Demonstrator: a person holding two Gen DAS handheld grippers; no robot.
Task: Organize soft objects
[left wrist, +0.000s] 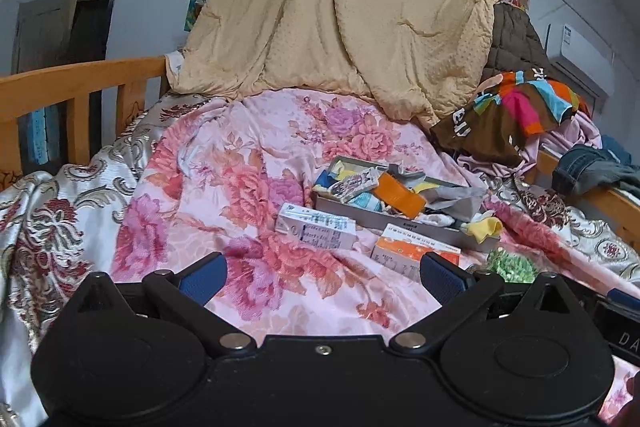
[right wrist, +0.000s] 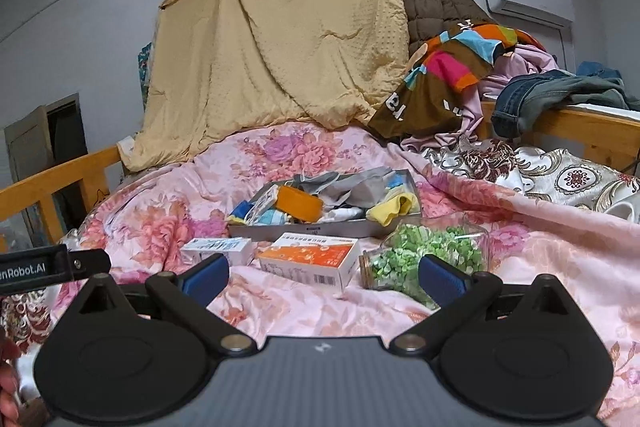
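I hold both the left claw (left wrist: pixel 322 277) and right claw (right wrist: pixel 322 277) released and empty above the bed (right wrist: pixel 540 267), since the soft socks and cloths (right wrist: pixel 352 193) lie heaped in the grey tray (right wrist: pixel 304 229) at twelve o'clock, boxes just beside it.

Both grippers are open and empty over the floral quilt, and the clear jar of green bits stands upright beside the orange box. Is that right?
Not quite. The jar of green bits lies on its side, mouth towards the orange box, as the right wrist view shows. The rest holds: the left gripper and right gripper both have their jaws spread and empty over the floral quilt.
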